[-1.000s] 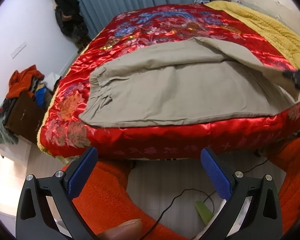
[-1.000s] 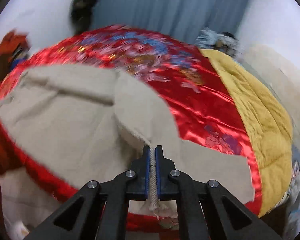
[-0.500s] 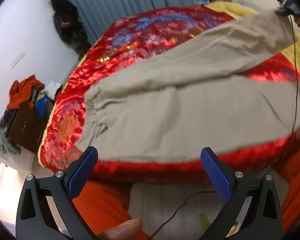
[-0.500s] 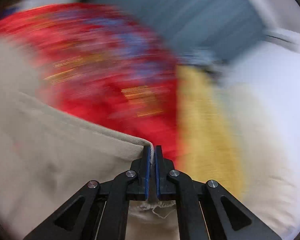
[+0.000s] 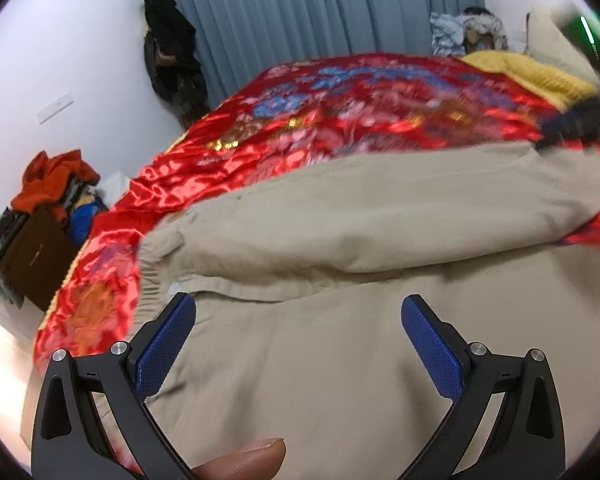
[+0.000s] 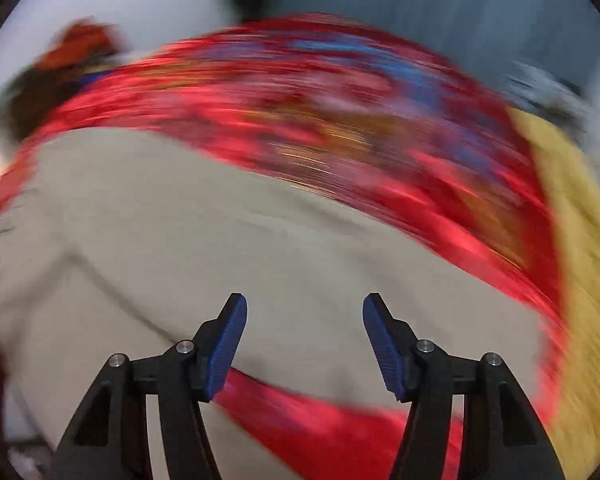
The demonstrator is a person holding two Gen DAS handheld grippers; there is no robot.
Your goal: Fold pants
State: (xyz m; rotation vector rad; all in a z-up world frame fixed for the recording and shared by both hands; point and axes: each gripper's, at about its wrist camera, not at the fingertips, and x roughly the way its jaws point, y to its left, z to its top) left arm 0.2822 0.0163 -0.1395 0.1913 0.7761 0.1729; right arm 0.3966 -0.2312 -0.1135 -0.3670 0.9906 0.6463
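Beige pants (image 5: 340, 240) lie spread on the red satin bedspread (image 5: 340, 112), with the elastic waistband (image 5: 156, 256) at the left. One leg stretches off to the right and the other fills the foreground, with red cloth showing between them. My left gripper (image 5: 298, 304) hovers open over the near part of the pants, with nothing between its pads. In the blurred right wrist view, my right gripper (image 6: 305, 300) is opening its jaws above the pants (image 6: 220, 240), and nothing is gripped between them. That right gripper (image 5: 576, 124) also appears as a dark blur by the far leg's end.
A yellow blanket (image 5: 532, 76) covers the bed's far right side. Blue curtains (image 5: 320, 8) hang behind, with dark clothes (image 5: 168, 48) on the wall. A brown cabinet (image 5: 32, 256) with piled clothes stands at the left. A thumb (image 5: 244, 460) shows at the bottom edge.
My right gripper swung a pant leg out to the right, then opened and let it go. My left gripper moved forward and down from the bed's edge over the pants.
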